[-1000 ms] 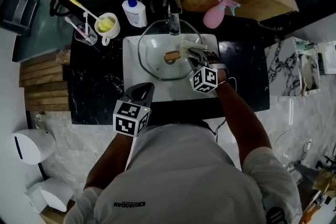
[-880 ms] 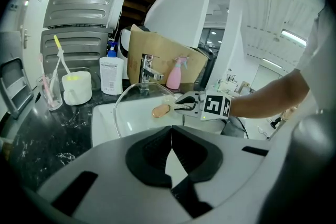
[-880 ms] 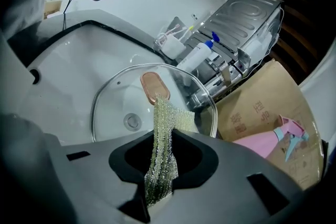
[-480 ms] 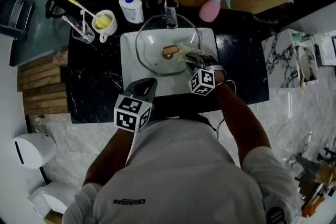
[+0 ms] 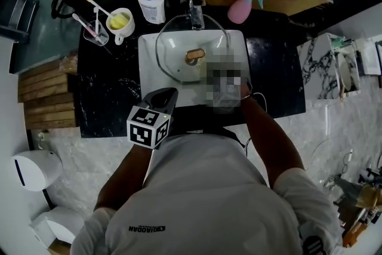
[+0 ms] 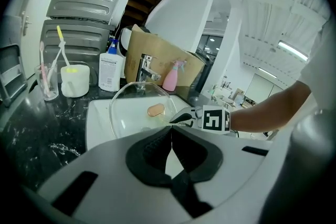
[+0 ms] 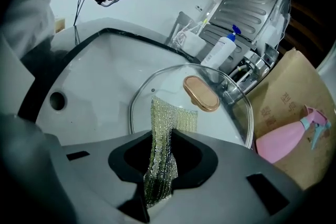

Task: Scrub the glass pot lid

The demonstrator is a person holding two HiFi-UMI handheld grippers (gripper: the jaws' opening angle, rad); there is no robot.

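Not much has been changed, tbh. The right gripper point(image 7: 160, 165), clamped on a yellowish mesh scouring cloth point(image 7: 167, 123), seems to have been drawn back a touch from the oval bronze knob point(image 7: 201, 93) of the round glass pot lid point(image 7: 163, 89), toward the person.

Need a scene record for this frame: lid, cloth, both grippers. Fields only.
lid: glass pot lid in the white sink, knob facing up
right gripper: shut on scrub cloth
cloth contact: far end lies on the lid glass beside the knob
left gripper: jaws together, empty, near the sink's front edge
behind sink: faucet, pink spray bottle
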